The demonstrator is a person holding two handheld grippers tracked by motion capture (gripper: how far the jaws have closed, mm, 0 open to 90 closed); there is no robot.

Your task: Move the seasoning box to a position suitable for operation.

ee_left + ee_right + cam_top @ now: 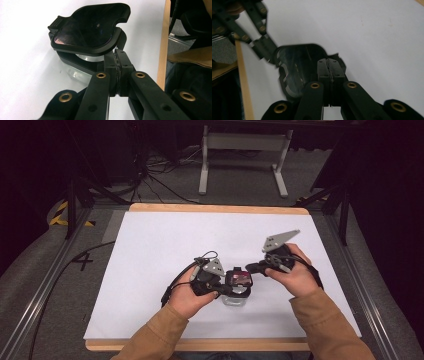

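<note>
Black lid (pixel 91 27) above clear container (pixel 75 72)

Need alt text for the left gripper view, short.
The left claw, jaws shut, sits at the edge of a clear box's dark hinged lid, which stands ajar on a white table. The table's wooden edge runs down the right side.

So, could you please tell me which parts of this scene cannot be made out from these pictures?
- High view: the clear container under the black lid is mostly hidden by the left gripper and hand; any contents are too small to tell.
- Left gripper view: the lid hides the inside of the container.
- Right gripper view: motion blur smears the lid, and the right gripper hides its near edge.
</note>
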